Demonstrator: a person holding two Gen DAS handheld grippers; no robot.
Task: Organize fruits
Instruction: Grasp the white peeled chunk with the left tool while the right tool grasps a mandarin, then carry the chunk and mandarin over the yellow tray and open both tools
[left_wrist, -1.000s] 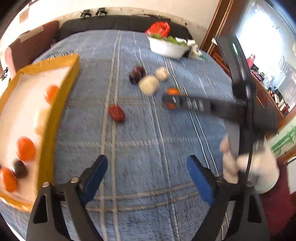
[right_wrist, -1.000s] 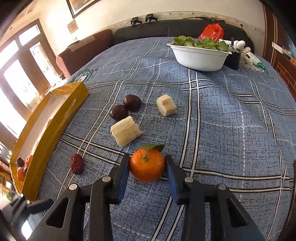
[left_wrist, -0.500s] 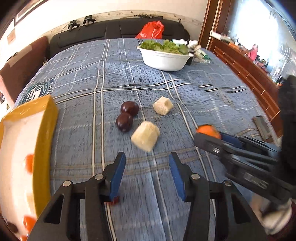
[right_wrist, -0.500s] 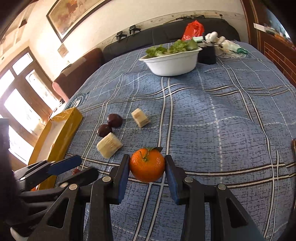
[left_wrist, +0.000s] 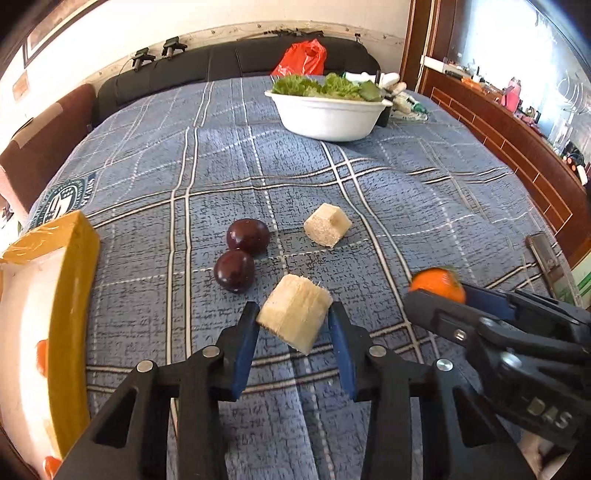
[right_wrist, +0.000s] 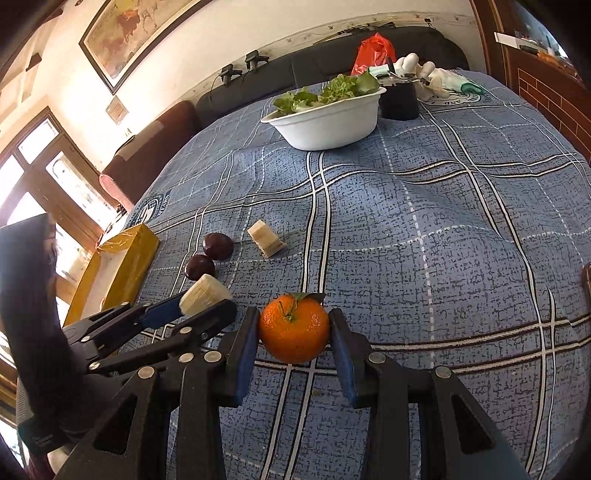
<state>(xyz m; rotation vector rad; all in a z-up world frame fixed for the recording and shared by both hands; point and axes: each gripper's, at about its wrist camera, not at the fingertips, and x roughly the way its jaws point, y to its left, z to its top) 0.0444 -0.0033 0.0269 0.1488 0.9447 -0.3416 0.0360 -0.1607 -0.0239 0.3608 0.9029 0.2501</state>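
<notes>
A pale cut chunk of sugarcane (left_wrist: 295, 319) lies on the blue plaid cloth between the blue pads of my left gripper (left_wrist: 293, 313). Its jaws are closing and both pads touch the chunk's sides. My right gripper (right_wrist: 293, 322) is shut on an orange mandarin (right_wrist: 293, 330) with a green leaf, low over the cloth. The left wrist view shows this mandarin (left_wrist: 437, 285) at the right. Two dark plums (left_wrist: 247, 236) (left_wrist: 234, 272) and a second pale chunk (left_wrist: 327, 225) lie just beyond. A yellow-walled box (left_wrist: 74, 295) at the left holds several orange fruits.
A white bowl of lettuce (left_wrist: 328, 114) stands at the far side, with a black cup (right_wrist: 399, 99), white gloves and a red bag (left_wrist: 301, 59) near it. A dark sofa runs behind the cloth. A wooden cabinet (left_wrist: 517, 147) lines the right.
My left gripper swung right from the yellow box to the nearer pale chunk, and its jaws narrowed onto it. The right gripper kept the mandarin and tilted a little.
</notes>
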